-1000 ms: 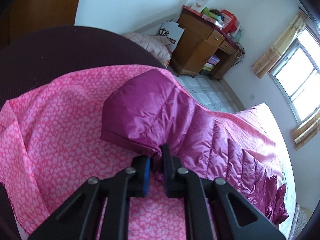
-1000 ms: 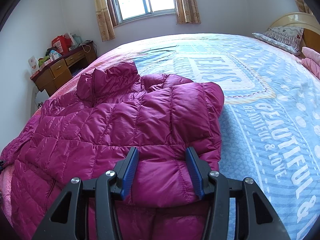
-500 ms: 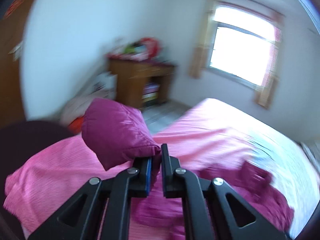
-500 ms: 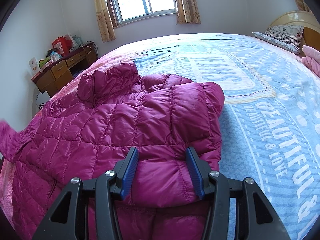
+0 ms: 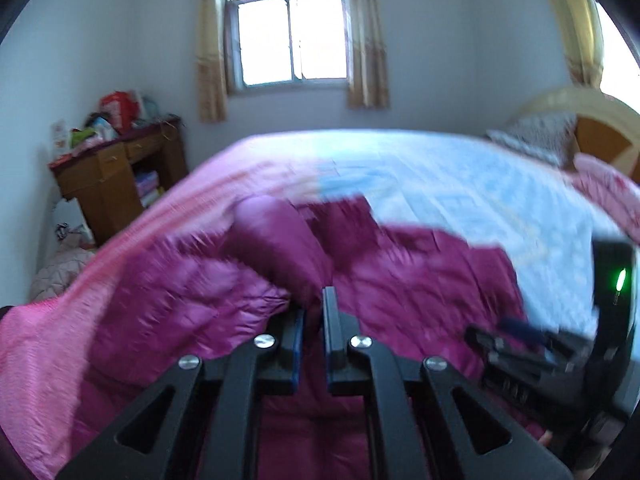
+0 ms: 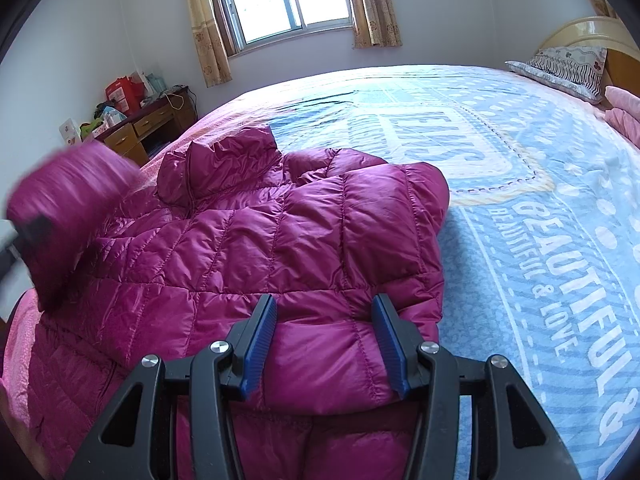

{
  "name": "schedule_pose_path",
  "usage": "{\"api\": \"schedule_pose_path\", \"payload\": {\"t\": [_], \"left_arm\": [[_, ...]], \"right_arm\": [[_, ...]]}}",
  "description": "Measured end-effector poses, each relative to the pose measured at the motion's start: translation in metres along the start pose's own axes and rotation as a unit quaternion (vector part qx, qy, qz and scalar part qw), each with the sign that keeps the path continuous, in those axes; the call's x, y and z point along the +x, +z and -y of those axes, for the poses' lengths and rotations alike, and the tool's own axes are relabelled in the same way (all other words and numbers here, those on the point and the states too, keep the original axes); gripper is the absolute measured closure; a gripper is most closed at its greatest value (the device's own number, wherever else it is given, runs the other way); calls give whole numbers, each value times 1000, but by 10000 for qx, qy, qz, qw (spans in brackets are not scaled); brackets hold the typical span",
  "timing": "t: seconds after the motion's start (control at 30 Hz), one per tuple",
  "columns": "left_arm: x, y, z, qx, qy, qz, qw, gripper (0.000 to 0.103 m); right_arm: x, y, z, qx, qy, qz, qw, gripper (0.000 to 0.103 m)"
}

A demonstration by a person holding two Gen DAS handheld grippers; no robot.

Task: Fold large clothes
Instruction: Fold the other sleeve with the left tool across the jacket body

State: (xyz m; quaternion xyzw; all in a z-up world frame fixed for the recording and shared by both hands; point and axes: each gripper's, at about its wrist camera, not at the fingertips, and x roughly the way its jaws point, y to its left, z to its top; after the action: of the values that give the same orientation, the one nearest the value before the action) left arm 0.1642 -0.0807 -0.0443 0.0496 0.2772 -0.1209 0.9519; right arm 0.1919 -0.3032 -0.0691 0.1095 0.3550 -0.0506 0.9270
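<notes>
Swinging the sleeve (image 6: pixel 68 216) across the magenta puffer jacket (image 6: pixel 280 240) on the bed (image 6: pixel 520 200): left gripper (image 5: pixel 312 312) clamped on its cuff, right gripper (image 6: pixel 324 340) half-spread, bracing the hem. Lay it flat, aligned with the side seam, before letting go.

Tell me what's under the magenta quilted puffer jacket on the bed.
The magenta quilted puffer jacket lies on a blue printed bedspread and, at its left, pink bedding. Where the two meet beneath it is covered.
</notes>
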Motion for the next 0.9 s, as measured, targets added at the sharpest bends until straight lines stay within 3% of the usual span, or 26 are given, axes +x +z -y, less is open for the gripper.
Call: {"api": "schedule_pose_path", "payload": {"t": [0.13, 0.17, 0.23, 0.27, 0.3, 0.5, 0.7, 0.77, 0.8, 0.9], "left_arm": [[11, -11, 8, 200, -95, -448, 9988, 90], [13, -13, 7, 198, -173, -554, 9981, 80], [7, -17, 1, 131, -325, -686, 9970, 44], [7, -16, 1, 90, -288, -678, 9972, 17], [-1, -18, -5, 34, -248, -566, 9981, 10], [-36, -30, -38, -82, -255, -389, 9989, 5], [-41, -40, -99, -821, 379, -506, 9946, 5], [-39, -46, -118, -1053, 535, -576, 9913, 5], [-36, -50, -126, -1167, 613, -615, 9894, 5], [-29, -60, -145, -1463, 716, -807, 9833, 5]], "right_arm": [[0, 0, 2, 21, 22, -4, 10000, 51], [0, 0, 2, 14, 15, -3, 10000, 51], [0, 0, 2, 14, 13, -5, 10000, 51], [0, 0, 1, 11, 12, -3, 10000, 51], [1, 0, 1, 11, 13, -4, 10000, 51], [1, 0, 2, 40, 64, -26, 10000, 49], [-3, 3, 3, 212, 319, -182, 9991, 42], [-14, 3, 10, 712, 863, -55, 9937, 41], [-21, 0, 14, 1190, 1377, 58, 9833, 41], [-17, -8, 4, 1641, 1830, -111, 9693, 41]]}}
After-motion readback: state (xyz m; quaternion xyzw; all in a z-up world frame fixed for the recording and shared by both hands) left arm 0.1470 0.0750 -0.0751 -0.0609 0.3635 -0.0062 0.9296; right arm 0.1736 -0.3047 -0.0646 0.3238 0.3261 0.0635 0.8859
